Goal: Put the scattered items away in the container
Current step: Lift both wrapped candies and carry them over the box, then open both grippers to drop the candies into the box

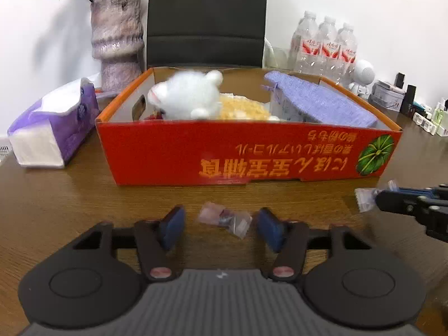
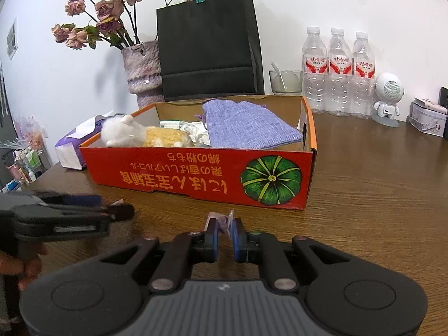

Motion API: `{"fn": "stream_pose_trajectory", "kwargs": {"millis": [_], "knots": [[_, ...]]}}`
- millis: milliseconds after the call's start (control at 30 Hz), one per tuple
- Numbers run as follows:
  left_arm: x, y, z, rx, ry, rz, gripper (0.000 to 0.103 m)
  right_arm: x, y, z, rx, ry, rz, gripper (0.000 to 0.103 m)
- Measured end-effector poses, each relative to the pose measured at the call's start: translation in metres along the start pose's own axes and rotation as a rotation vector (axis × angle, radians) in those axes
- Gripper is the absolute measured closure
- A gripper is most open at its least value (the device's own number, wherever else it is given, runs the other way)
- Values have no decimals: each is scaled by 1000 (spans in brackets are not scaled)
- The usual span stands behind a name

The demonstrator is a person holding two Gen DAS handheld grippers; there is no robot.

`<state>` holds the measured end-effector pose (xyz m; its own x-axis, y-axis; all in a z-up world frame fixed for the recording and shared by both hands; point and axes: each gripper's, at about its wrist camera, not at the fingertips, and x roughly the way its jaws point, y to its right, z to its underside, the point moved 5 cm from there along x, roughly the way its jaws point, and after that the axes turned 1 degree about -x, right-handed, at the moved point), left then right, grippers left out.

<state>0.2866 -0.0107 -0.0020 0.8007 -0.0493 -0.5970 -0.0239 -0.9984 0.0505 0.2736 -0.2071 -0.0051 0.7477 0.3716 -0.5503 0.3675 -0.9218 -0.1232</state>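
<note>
Both wrist views sit low, close, facing the shared red box (image 1: 246,151).

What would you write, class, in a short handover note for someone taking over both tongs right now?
Left tongs: open, straddling a small packet on the table.
Right tongs: shut on another packet, low in front of the box.
Done: plush, purple pouch and wrappers lie in the box.
Left: close the left tongs on its packet, then drop both packets in the box.
</note>
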Motion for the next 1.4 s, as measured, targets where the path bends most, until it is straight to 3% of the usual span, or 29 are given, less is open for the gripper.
{"fn": "stream_pose_trajectory", "kwargs": {"millis": [33, 67, 300, 467, 700, 867, 1067, 1333, 1367, 1400], "knots": [[0, -1, 0, -10, 0, 15, 71, -1, 0, 0, 1, 1, -1, 94], [-1, -2, 2, -17, 1, 28, 79, -1, 0, 0, 2, 3, -2, 94], [-24, -1, 6, -9, 62, 55, 80, -7, -2, -2, -3, 22, -11, 94], [-56, 3, -2, 6, 151, 97, 80, -16, -7, -7, 7, 46, -43, 94], [-87, 0, -57, 26, 297, 132, 80, -37, -14, -42, 34, 140, -83, 94], [-68, -11, -98, -34, 361, 125, 80, -18, -22, -85, 29, 179, -67, 94], [-18, -31, -119, -108, 313, 93, 80, 42, -33, -122, 60, 151, -72, 94], [24, -49, -126, -104, 259, 60, 79, 87, -43, -124, 14, 88, -23, 93], [26, -50, -126, -105, 256, 51, 76, 89, -42, -123, 15, 81, -21, 90], [27, -51, -126, -106, 252, 40, 60, 89, -40, -122, 18, 72, -18, 81]]}}
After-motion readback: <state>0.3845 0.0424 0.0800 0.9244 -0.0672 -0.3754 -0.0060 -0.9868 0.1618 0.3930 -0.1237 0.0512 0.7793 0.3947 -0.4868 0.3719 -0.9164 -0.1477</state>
